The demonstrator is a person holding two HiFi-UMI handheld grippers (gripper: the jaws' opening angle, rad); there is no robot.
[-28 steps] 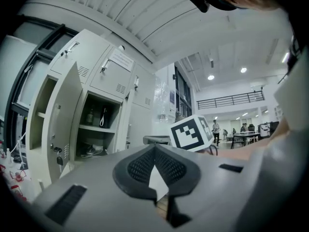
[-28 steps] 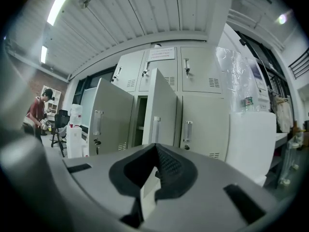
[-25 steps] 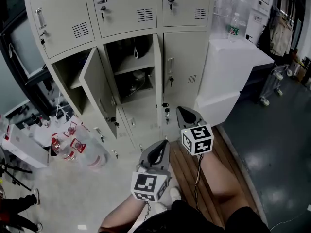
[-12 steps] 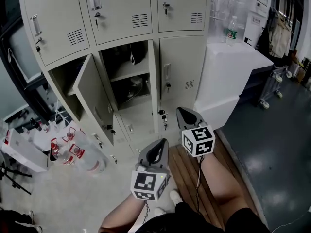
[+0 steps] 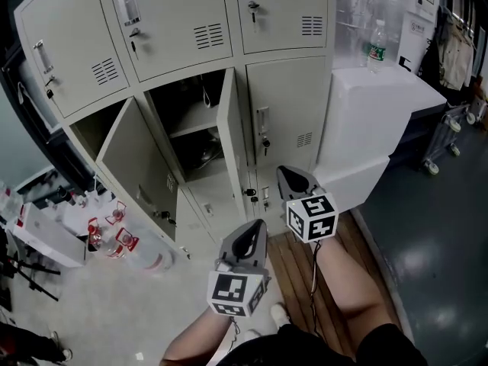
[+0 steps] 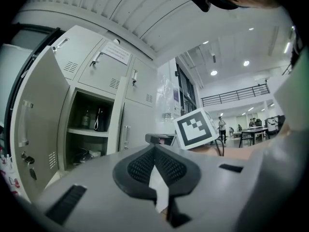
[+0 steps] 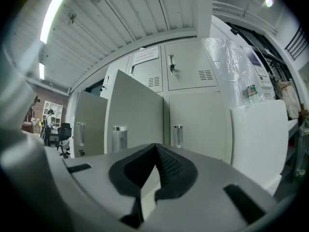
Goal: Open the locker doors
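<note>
Faces lockers point(image 5: 282, 14), with two open doors point(image 5: 137, 166) left of a shut door point(image 5: 286, 120). Has a cabinet point(image 5: 374, 113) just right of the lockers, a bottle point(image 5: 375, 46) on top. Keeps more bottles point(image 5: 114, 239) on the floor point(image 5: 152, 303), left.

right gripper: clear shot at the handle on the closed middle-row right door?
Probably yes. The right gripper points toward that closed door, with nothing visible between it and the handle. The open door stands out to the left of it. The jaws are shut, so they must open first.
</note>
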